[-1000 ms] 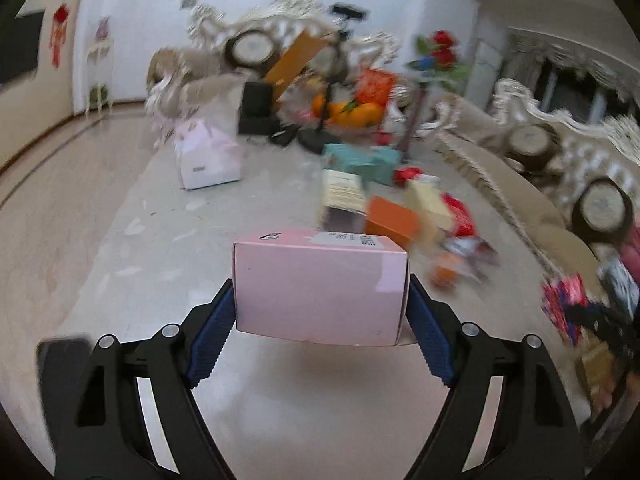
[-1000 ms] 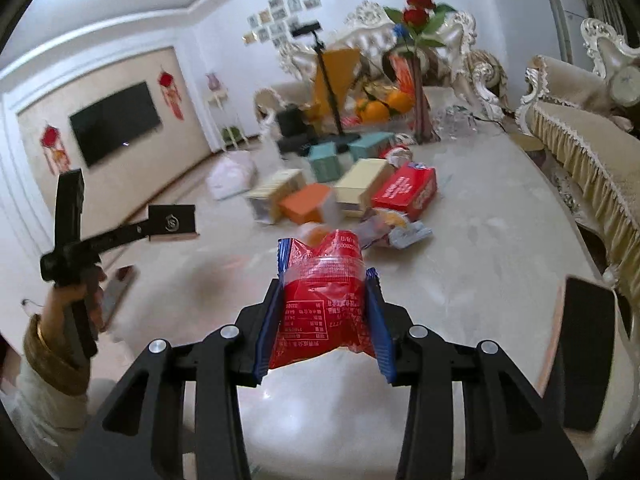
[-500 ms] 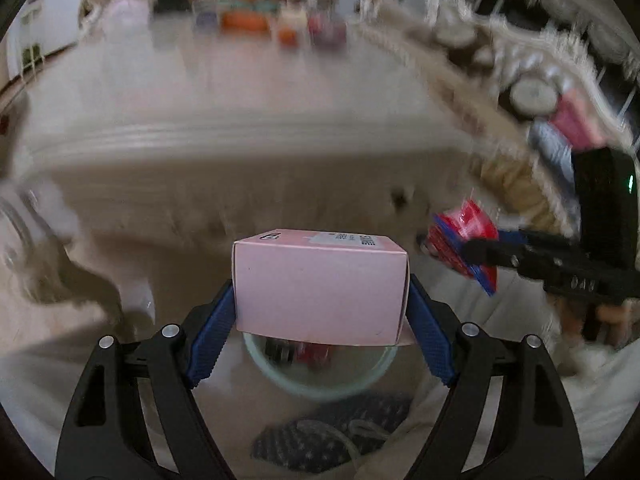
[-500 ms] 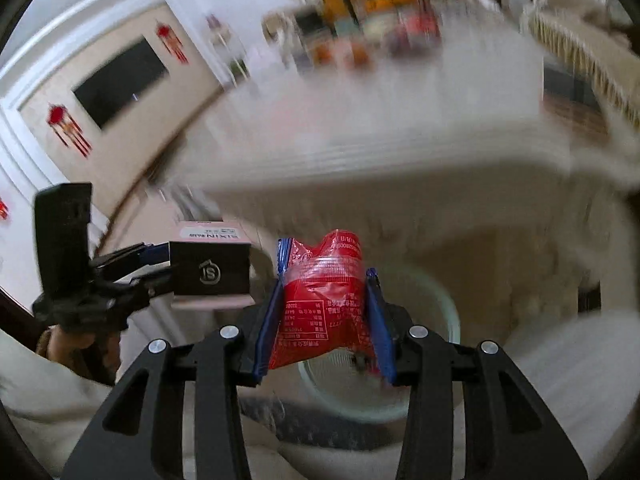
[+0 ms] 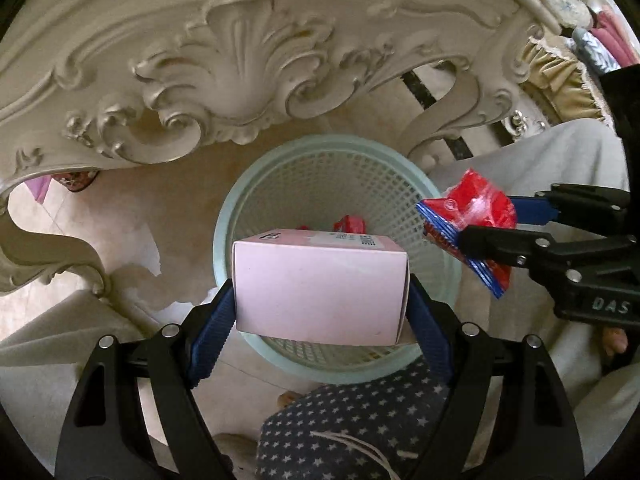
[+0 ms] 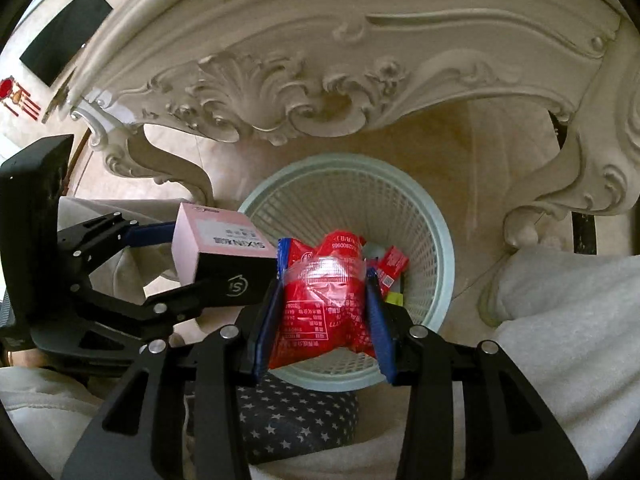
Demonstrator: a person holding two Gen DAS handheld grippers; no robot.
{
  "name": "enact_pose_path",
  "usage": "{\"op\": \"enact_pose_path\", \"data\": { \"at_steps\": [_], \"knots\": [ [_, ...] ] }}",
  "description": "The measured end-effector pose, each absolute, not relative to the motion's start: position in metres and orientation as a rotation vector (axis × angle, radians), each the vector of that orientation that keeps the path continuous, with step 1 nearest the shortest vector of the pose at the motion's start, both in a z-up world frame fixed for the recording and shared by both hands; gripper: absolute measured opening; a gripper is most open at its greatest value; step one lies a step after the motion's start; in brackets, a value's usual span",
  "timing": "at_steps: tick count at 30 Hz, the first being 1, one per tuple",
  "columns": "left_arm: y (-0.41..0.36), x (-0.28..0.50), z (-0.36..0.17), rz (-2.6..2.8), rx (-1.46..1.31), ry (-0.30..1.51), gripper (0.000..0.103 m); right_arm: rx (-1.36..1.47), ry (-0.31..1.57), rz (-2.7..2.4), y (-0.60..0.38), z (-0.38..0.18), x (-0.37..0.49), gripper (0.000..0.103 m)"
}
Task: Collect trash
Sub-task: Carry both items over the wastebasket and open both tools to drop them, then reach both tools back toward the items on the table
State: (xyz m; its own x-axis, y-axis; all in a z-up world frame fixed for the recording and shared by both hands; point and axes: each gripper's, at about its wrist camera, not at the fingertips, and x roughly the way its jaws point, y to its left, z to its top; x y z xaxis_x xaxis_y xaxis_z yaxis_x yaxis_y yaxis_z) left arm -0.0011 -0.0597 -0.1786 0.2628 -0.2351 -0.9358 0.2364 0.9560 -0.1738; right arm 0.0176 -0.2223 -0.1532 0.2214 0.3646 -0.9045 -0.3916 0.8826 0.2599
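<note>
While both pieces of trash hang above the floor, neither is yet in the basket (image 5: 440, 200), a pale green mesh bin standing on the floor beneath the carved edge of the surface (image 5: 224, 64).

Item 1: pink box (image 5: 320, 288). Clamped by its two short ends between the jaws of the left gripper (image 5: 320, 308), which stand wide on it. Long axis runs side to side across the jaws, roughly level; the labelled top face tilts toward the carved edge. It sits over the near half of the basket mouth.

Item 2: red snack packet (image 6: 324, 300). Pinched at the waist by the jaws of the right gripper (image 6: 324, 304), which stand narrow on it. Long axis runs along the fingers, sealed end pointing away from the hand and down toward the basket. Seen from the left wrist, it appears to hang near the right rim rather than squarely over the opening, though the fisheye makes this hard to judge.

Contents already in the basket: a few small red wrappers (image 6: 392, 268).

Risks:
- Box, if let go here, could strike the near rim and tip out onto the floor, since it spans much of the opening.
- Packet, being light and crinkly, could cling to a pad or drift outside the rim.
- The two grippers are close; a joint release could knock one item with the other.
</note>
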Motion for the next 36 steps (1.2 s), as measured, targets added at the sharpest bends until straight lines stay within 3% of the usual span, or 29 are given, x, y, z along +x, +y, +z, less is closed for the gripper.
{"op": "enact_pose_path", "data": {
  "at_steps": [3, 4, 5, 11, 17, 20, 27, 30, 32, 36],
  "knots": [
    [-0.062, 0.001, -0.182, -0.298, 0.006, 1.278, 0.081, -0.035, 1.232, 0.515, -0.223, -0.153, 0.016, 0.043],
    [-0.062, 0.001, -0.184, -0.286, 0.02, 1.28, 0.081, -0.035, 1.235, 0.513, -0.224, -0.154, 0.016, 0.052],
    [-0.062, 0.002, -0.185, -0.276, 0.03, 1.283, 0.081, -0.036, 1.237, 0.505, -0.225, -0.154, 0.016, 0.055],
    [-0.058, 0.004, -0.187, -0.26, 0.03, 1.247, 0.09, 0.003, 1.267, 0.466, -0.233, -0.161, 0.025, 0.055],
    [-0.056, -0.003, -0.179, -0.279, 0.044, 1.232, 0.091, 0.004, 1.256, 0.463, -0.233, -0.152, 0.022, 0.055],
    [-0.052, -0.013, -0.154, -0.317, 0.031, 1.184, 0.091, 0.022, 1.2, 0.496, -0.237, -0.124, 0.018, 0.055],
    [-0.002, 0.001, -0.021, -0.292, -0.014, 0.878, 0.091, 0.067, 0.838, 0.492, -0.258, -0.011, 0.058, 0.055],
    [0.021, 0.029, 0.022, -0.196, 0.012, 0.747, 0.091, 0.024, 0.721, 0.456, -0.256, 0.019, 0.092, 0.056],
    [0.035, 0.053, 0.04, -0.127, 0.019, 0.679, 0.091, 0.028, 0.667, 0.455, -0.252, 0.032, 0.119, 0.066],
    [0.057, 0.131, 0.055, -0.078, -0.03, 0.655, 0.091, 0.028, 0.632, 0.473, -0.234, 0.043, 0.176, 0.066]
  ]
}}
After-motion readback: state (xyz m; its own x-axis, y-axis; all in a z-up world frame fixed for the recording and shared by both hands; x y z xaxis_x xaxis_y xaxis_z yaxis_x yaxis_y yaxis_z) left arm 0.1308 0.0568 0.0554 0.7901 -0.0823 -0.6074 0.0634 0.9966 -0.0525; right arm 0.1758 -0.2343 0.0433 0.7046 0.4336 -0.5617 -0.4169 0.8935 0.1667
